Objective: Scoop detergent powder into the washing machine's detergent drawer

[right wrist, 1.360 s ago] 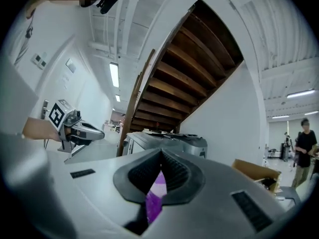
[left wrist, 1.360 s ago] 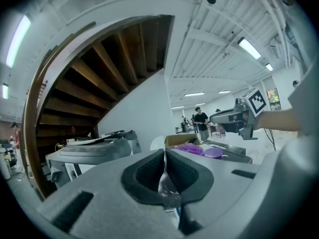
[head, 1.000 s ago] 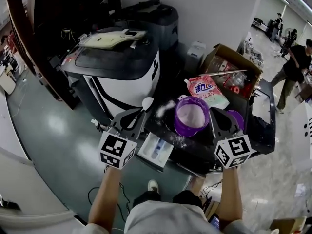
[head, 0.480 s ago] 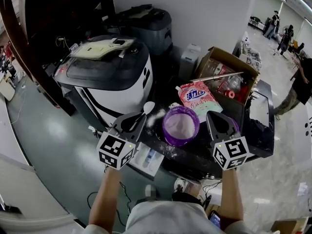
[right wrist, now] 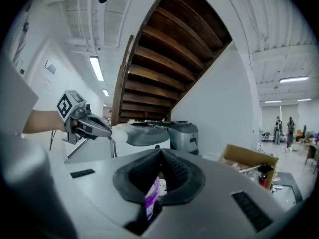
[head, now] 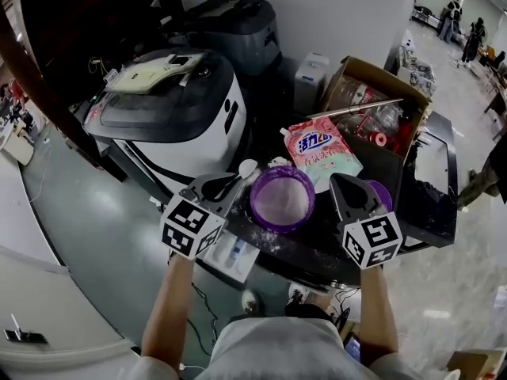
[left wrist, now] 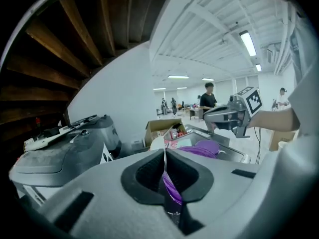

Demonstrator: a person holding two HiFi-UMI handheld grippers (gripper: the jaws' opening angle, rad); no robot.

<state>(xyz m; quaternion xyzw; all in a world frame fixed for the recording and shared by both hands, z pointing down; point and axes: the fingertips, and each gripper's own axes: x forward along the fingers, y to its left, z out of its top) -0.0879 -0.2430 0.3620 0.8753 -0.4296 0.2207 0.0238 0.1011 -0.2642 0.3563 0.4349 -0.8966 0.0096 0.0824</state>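
- Two claws are held out over the dark tabletop [head: 326, 253], one in each of the person's hands.
- The left claw [head: 228, 187] is squeezed shut on one spoon [head: 242, 172], clamping its thin handle. The spoon's white bowl sticks out ahead, just left of the tub's rim.
- One purple tub [head: 282, 199] stands between the two claws, open on top, with white detergent powder [head: 283, 200] inside. Some powder is scattered on the tabletop at its near side.
- The right claw [head: 342, 182] is closed on a thin purple piece [right wrist: 152, 195] with white print. From here I can't tell what that piece belongs to.
- A second, smaller purple round thing [head: 384, 190] shows just right of that claw, partly hidden by it.
- One detergent drawer [head: 231, 253] is pulled out below the tabletop's front edge, under the left claw.
- One pink detergent bag [head: 321, 150] lies behind the tub, and one open cardboard box [head: 372, 93] sits beyond it.
- Two washing machines stand to the left: a white one with a dark lid [head: 170, 105] and a dark grey one [head: 238, 22] behind it.
- Two people [head: 453, 10] stand far off at the room's end.
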